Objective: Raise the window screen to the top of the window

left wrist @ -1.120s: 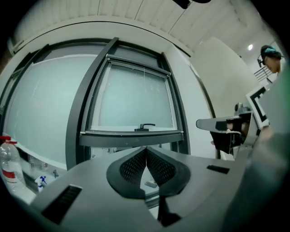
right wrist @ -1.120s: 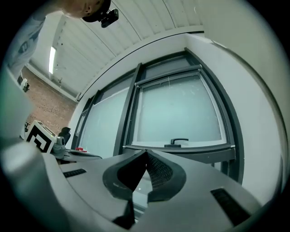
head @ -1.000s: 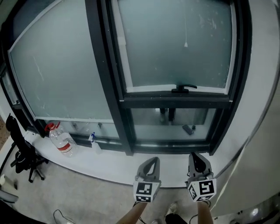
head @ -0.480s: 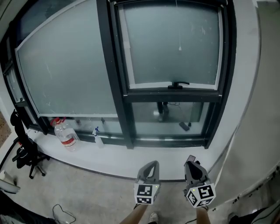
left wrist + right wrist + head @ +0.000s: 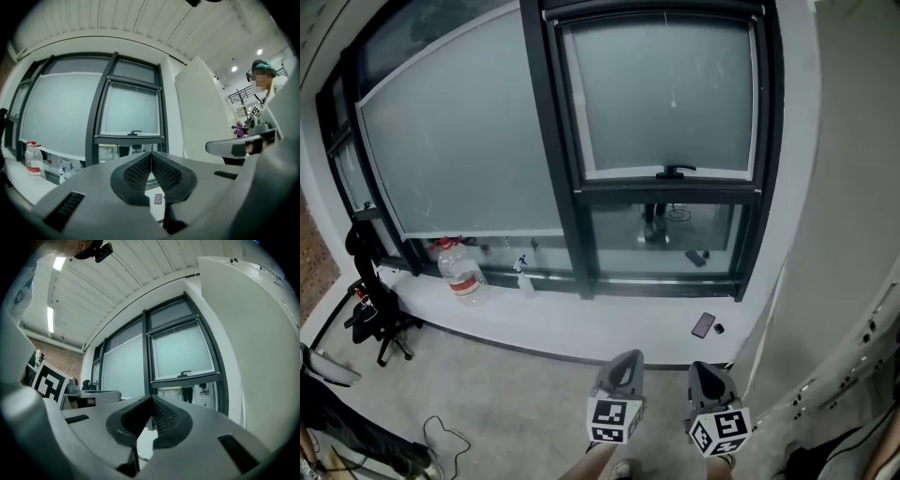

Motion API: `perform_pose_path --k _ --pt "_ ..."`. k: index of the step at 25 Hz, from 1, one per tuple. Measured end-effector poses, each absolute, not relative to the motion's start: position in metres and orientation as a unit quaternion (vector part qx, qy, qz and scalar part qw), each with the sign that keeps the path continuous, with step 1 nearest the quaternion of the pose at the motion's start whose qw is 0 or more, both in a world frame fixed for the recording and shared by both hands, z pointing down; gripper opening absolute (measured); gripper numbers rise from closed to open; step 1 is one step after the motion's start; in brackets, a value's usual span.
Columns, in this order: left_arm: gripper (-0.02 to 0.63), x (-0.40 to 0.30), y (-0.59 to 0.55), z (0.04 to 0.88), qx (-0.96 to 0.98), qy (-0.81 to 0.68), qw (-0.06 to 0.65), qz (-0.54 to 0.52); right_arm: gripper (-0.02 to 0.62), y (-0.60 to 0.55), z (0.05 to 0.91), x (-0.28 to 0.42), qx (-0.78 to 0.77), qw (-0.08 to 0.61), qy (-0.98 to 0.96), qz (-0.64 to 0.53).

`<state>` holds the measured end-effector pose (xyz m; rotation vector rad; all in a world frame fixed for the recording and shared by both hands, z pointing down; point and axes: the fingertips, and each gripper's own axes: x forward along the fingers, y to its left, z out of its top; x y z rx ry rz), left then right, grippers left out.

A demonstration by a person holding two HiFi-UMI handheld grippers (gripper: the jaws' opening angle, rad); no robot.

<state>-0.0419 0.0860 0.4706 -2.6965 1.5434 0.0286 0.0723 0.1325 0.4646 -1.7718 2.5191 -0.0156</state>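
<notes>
The window (image 5: 666, 141) has a dark frame, and its frosted screen (image 5: 670, 94) covers the upper pane. The screen's lower bar carries a black handle (image 5: 675, 172), and a thin pull cord (image 5: 672, 101) hangs in front of it. Clear glass shows below the bar. My left gripper (image 5: 624, 361) and right gripper (image 5: 703, 372) sit at the bottom of the head view, well short of the window, side by side. Both are shut with nothing between the jaws. The handle (image 5: 136, 133) (image 5: 186, 373) shows far off in both gripper views.
A dark phone (image 5: 703, 325) lies on the white sill (image 5: 609, 323). A water bottle (image 5: 461, 272) and a small spray bottle (image 5: 525, 278) stand at the sill's left. A black chair (image 5: 370, 305) is at far left, a white wall (image 5: 834, 216) at right. A person (image 5: 262, 82) stands behind.
The view has drawn back from the window, which now looks smaller and farther. Both grippers sit lower in the frame. The phone on the sill has come into view.
</notes>
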Motion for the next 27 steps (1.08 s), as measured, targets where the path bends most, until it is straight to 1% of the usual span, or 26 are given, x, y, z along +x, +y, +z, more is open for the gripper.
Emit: perform_pose_path --k 5,9,27 --pt "0.005 -0.059 0.115 0.455 -0.865 0.5 0.029 0.025 0.006 0.165 0.467 0.062 -0.582 0.024 0.813 -0.018" --pt "0.005 -0.067 0.132 0.459 -0.869 0.494 0.03 0.012 0.006 0.18 0.467 0.056 -0.589 0.017 0.808 -0.015" --pt "0.005 -0.083 0.139 0.457 -0.87 0.49 0.03 0.034 0.006 0.186 0.444 0.036 -0.595 -0.002 0.803 0.038"
